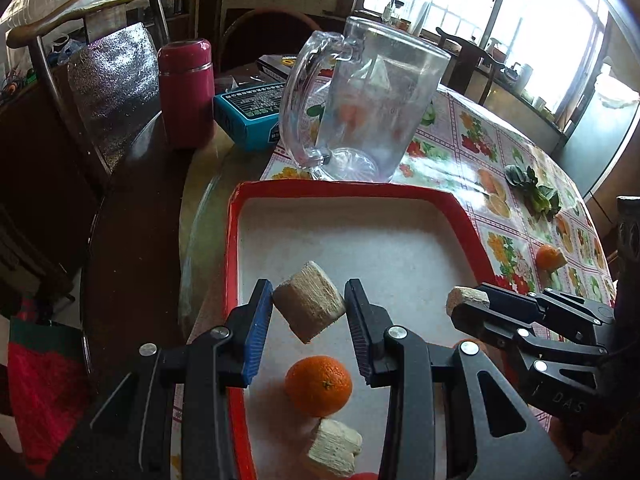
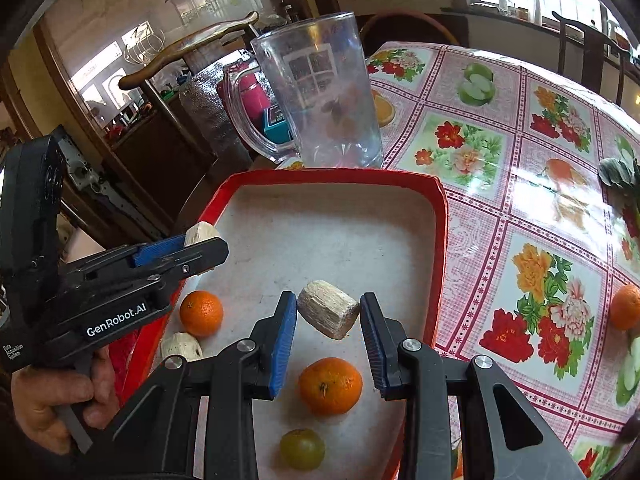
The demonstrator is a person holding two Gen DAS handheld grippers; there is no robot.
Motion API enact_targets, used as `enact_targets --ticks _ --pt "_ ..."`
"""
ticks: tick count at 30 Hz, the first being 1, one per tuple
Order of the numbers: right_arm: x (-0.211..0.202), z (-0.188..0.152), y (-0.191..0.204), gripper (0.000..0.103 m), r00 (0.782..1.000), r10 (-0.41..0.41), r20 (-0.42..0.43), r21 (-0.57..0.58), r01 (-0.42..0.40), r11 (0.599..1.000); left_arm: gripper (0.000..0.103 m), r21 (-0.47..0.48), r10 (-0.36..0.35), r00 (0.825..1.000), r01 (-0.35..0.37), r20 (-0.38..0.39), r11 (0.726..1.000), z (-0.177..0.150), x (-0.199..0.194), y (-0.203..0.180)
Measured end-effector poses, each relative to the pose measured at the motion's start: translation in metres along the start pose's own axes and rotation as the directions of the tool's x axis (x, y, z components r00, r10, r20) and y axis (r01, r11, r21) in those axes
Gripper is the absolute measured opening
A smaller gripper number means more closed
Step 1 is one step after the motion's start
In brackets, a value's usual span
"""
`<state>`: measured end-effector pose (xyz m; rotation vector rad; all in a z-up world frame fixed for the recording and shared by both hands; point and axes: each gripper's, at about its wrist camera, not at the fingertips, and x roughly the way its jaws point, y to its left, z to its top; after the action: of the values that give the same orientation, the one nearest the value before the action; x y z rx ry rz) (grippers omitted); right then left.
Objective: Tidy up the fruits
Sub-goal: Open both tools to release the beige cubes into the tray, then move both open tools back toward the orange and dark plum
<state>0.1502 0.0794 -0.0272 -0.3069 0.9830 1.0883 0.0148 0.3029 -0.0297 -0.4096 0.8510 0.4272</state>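
The left gripper (image 1: 309, 312) clamps a pale fibrous chunk (image 1: 309, 307) between its blue pads, and the right gripper (image 2: 328, 316) pinches a similar piece (image 2: 328, 314). Both hover over the red-rimmed tray (image 2: 438, 240), where oranges (image 2: 330, 385) and a green grape (image 2: 302, 449) lie. The tray sits on a floral tablecloth (image 2: 500, 152) beside a clear pitcher (image 2: 320, 92).

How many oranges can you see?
3 oranges. Two lie in the red tray: one near its left wall, one below the fibrous chunk in the right gripper. The third sits on the flowery tablecloth. Others may be hidden.
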Motion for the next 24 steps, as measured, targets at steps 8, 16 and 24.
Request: enact_targets --ticks 8,16,24 --pt "0.014 0.0 -0.002 0.033 1.0 -0.01 -0.021 -0.012 0.01 1.0 0.035 0.01 0.0 0.999 0.0 -0.035 1.0 -0.001 0.012 -0.002" --pt "0.007 -0.002 -0.004 0.038 1.0 -0.018 -0.017 -0.006 0.018 1.0 0.035 0.019 0.041 0.995 -0.04 -0.09 0.999 -0.001 0.024 -0.006" --pt "-0.035 -0.011 -0.012 0.04 0.999 -0.001 0.052 0.022 0.0 1.0 0.04 0.008 0.026 0.999 -0.026 -0.039 1.0 -0.006 -0.001 -0.008"
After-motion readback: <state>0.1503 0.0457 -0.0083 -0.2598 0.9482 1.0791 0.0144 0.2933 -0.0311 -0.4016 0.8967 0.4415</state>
